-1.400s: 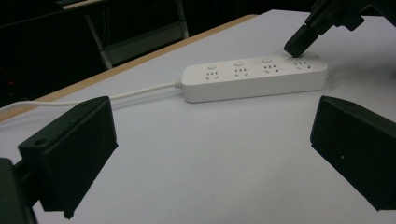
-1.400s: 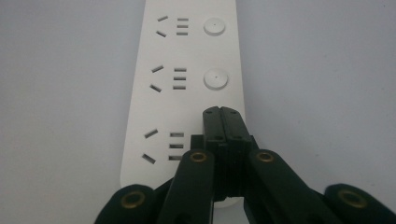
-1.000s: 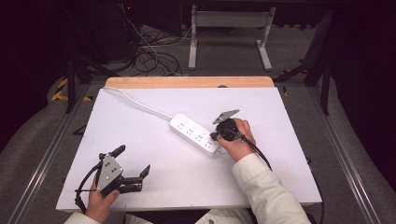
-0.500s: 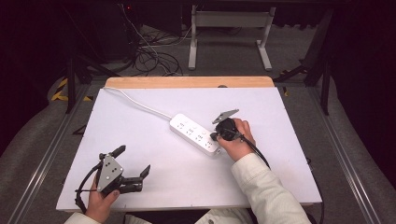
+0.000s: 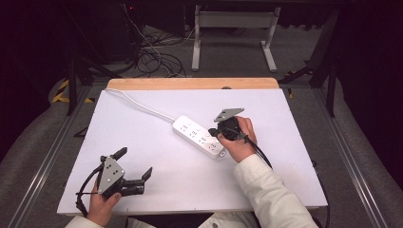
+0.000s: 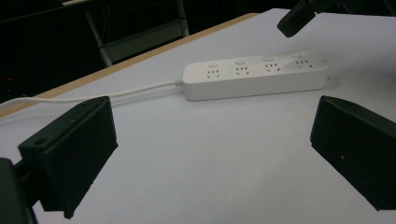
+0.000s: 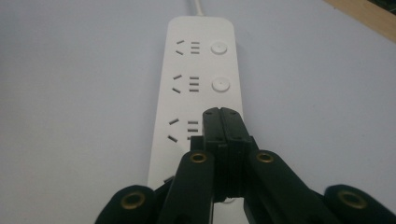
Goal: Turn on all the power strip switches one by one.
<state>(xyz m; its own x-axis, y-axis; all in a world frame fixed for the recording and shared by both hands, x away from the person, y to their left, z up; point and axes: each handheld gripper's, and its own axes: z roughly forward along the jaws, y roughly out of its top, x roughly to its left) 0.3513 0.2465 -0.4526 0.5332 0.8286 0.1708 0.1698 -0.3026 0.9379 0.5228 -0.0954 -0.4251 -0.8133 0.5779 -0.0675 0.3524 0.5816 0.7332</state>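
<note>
On table: white four-outlet power strip, corded.

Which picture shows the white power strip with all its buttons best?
The left gripper view: the whole power strip lies side-on with its four buttons and cord unblocked. In the high view the strip is small, its end by the right gripper. In the right gripper view the shut jaws cover part of the strip.

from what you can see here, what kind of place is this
Probably a lab or workshop set up for recording hand-held gripper work. A white table holds just a power strip, loose cables lie tangled on the grey floor behind, and metal rails run beside the table.
</note>
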